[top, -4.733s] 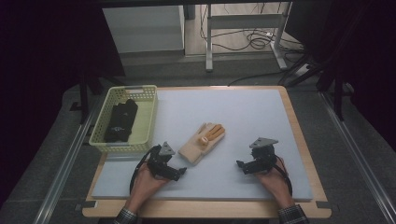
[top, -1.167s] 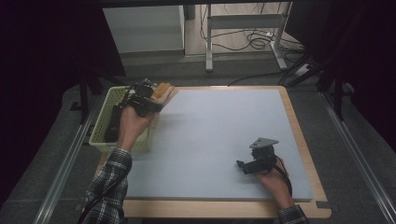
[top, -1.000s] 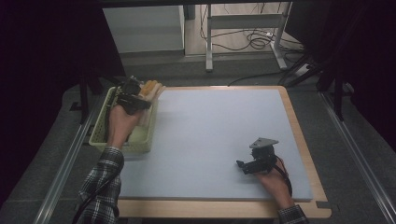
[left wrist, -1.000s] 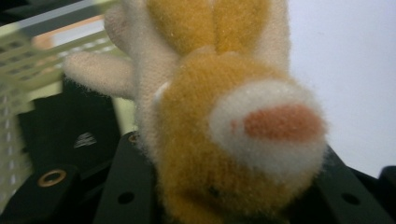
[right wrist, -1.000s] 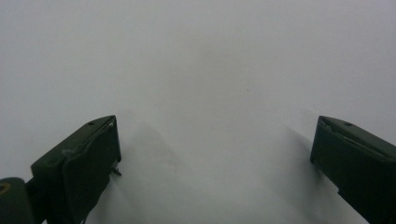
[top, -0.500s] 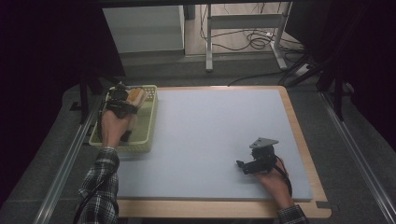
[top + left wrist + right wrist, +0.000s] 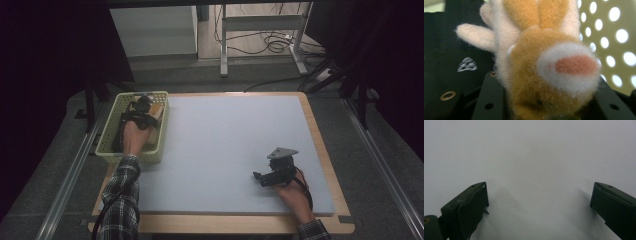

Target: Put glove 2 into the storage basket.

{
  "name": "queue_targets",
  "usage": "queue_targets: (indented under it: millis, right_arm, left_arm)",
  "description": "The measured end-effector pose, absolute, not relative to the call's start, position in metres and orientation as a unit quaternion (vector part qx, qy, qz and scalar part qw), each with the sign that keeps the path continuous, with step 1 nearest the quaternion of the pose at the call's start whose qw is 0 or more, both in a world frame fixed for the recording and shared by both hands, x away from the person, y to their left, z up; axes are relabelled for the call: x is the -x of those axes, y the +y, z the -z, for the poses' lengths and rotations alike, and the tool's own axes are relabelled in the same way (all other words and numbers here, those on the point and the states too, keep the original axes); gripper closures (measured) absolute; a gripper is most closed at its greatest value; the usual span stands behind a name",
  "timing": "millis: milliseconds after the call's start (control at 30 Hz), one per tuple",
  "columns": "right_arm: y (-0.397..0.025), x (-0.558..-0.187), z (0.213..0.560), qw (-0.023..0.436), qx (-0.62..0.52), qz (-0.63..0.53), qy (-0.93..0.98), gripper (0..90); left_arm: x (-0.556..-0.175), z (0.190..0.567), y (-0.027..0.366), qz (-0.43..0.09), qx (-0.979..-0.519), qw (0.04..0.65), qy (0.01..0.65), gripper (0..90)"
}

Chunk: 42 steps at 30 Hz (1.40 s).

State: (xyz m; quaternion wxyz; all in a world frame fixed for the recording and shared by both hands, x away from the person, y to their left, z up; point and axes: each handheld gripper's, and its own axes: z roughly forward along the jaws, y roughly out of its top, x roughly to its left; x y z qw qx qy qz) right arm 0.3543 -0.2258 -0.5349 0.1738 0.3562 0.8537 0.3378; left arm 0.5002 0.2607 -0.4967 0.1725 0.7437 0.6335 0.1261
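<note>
The left tool point(image 7: 141, 111) squeezes a soft toy point(image 7: 541, 75) tight and holds it inside the basket point(image 7: 112, 142), above a black thing point(image 7: 451, 50). The right tool point(image 7: 272, 175) sits wide open on the counter point(image 7: 225, 140), holding nothing.

A pale grey mat point(image 7: 225, 135) lies under the right hand-held gripper point(image 7: 259, 177) and spreads away from it on all sides, plain and bare ahead of its jaws. It covers most of the wooden bench point(image 7: 240, 224), whose edge shows as a strip behind that hand-held gripper. Just beside the left hand-held gripper point(image 7: 147, 112), on its left and below its jaws, lies a black thing point(image 7: 449, 37) with a small grey-white emblem point(image 7: 467, 64). Well beyond both, past the bench's far edge, stand a white cabinet point(image 7: 152, 30) and a metal frame point(image 7: 223, 40), with loose cables point(image 7: 272, 42) on the floor. A metal rail point(image 7: 70, 175) runs outside the left hand-held gripper.
</note>
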Motion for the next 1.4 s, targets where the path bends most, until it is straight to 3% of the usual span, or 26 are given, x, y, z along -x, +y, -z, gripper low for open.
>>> queue_targets:
  millis: [167,300,367,533,600,833,1000,1233,1400]
  right_arm:
    - [-0.226,-0.354,0.535,0.173,-0.356,-0.338,0.854,1.4]
    - [-0.226,-0.354,0.535,0.174,-0.356,-0.338,0.854,1.4]
    - [-0.226,-0.354,0.535,0.174,-0.356,-0.338,0.854,1.4]
    - [-0.226,-0.354,0.535,0.175,-0.356,-0.338,0.854,1.4]
    - [-0.226,-0.354,0.535,0.175,-0.355,-0.338,0.854,1.5]
    - [-0.226,-0.354,0.535,0.175,-0.355,-0.338,0.854,1.5]
    - [-0.226,-0.354,0.535,0.175,-0.355,-0.338,0.854,1.5]
    - [-0.226,-0.354,0.535,0.175,-0.356,-0.338,0.854,1.5]
    - [-0.226,-0.354,0.535,0.175,-0.355,-0.338,0.854,1.5]
  left_arm:
    - [-0.507,0.509,0.262,-0.080,-0.738,0.187,0.644,48.6]
    - [-0.505,0.506,0.274,-0.053,-0.723,0.224,0.652,27.3]
    - [-0.501,0.497,0.277,-0.056,-0.724,0.237,0.645,19.2]
    - [-0.490,0.473,0.283,-0.069,-0.738,0.258,0.620,12.1]
    - [-0.486,0.466,0.287,-0.076,-0.739,0.268,0.613,14.8]
    - [-0.473,0.463,0.293,-0.128,-0.738,0.250,0.614,44.4]
    - [-0.468,0.467,0.299,-0.173,-0.725,0.239,0.623,48.5]
    - [-0.472,0.483,0.294,-0.131,-0.745,0.233,0.611,62.0]
    - [-0.478,0.491,0.286,-0.120,-0.746,0.232,0.613,63.8]
